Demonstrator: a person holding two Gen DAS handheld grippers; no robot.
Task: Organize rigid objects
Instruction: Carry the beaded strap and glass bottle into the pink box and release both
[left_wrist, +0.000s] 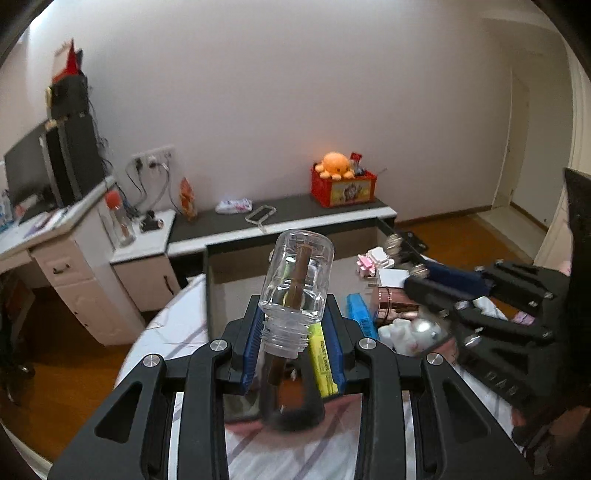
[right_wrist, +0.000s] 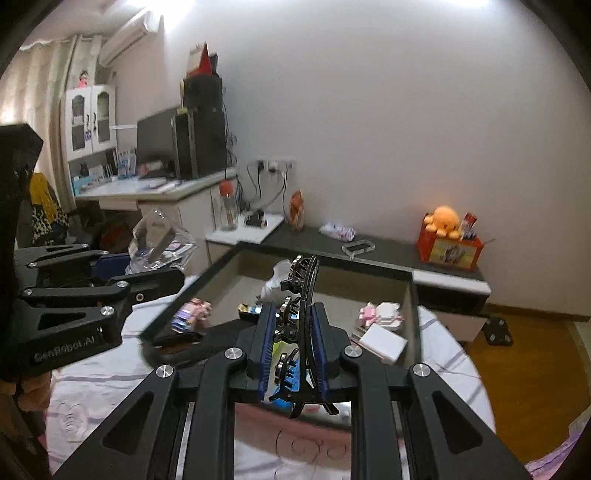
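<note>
My left gripper (left_wrist: 294, 326) is shut on the threaded neck of a clear bottle (left_wrist: 295, 273) that has a brown stick inside and tilts up and away. A yellow highlighter (left_wrist: 323, 358) shows between the blue pads behind it. My right gripper (right_wrist: 293, 321) is shut on a black hair clip (right_wrist: 306, 295) with metal studs, held upright. Both hover over an open drawer (right_wrist: 413, 306) that lies on a bed. In the left wrist view the right gripper (left_wrist: 417, 278) and the hair clip (left_wrist: 394, 243) are at the right. In the right wrist view the left gripper (right_wrist: 155, 266) and the bottle (right_wrist: 159, 240) are at the left.
The drawer (left_wrist: 208, 288) holds several small things: pink items (right_wrist: 380, 314), a white box (right_wrist: 384, 341), a blue comb (left_wrist: 360, 310). A dark low shelf (left_wrist: 280, 214) behind carries a red box with an orange plush (left_wrist: 334, 166). A desk with a computer (left_wrist: 70, 155) stands at the left.
</note>
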